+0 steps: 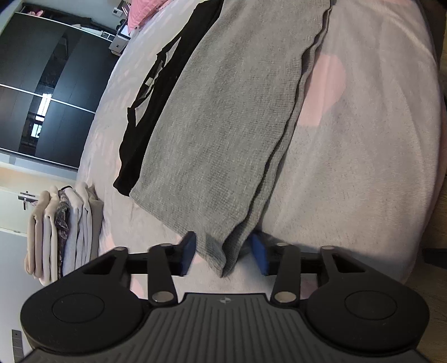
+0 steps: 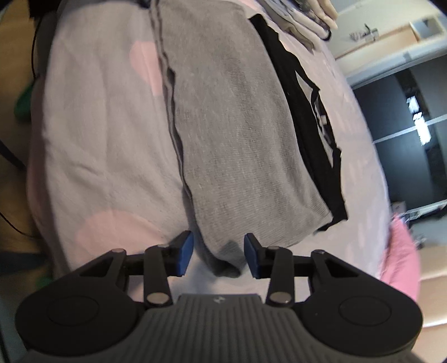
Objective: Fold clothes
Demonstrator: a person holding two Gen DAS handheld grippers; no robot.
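Left wrist view, left to right. Dark wardrobe point(image 1: 47, 92) at far left. Below it, a stack of folded clothes point(image 1: 64, 231) near the bed's edge. Bedcover point(image 1: 363, 139) pale grey with pink patches. A black garment point(image 1: 156, 95) lies flat on it; a grey garment point(image 1: 223, 120), folded lengthwise, overlaps the black one's right side. The grey garment's near corner hangs between the fingers of the left gripper point(image 1: 223, 255). Jaws stand apart; blue pads clear of the cloth on both sides, so released, nothing grasped.

Right wrist view, left to right. Something green point(image 2: 23, 106) beyond the bed's left edge, blurred. Bedcover point(image 2: 97, 139). Grey garment point(image 2: 237, 134) mid-frame, layered edges on its left side. Black garment point(image 2: 315, 111) sticks out from under its right edge. Folded stack point(image 2: 304, 16) at top. Pink fabric point(image 2: 402, 257) at lower right. The grey garment's other near corner sits between the fingers of the right gripper point(image 2: 218, 255). Jaws apart, pads not touching cloth: released.
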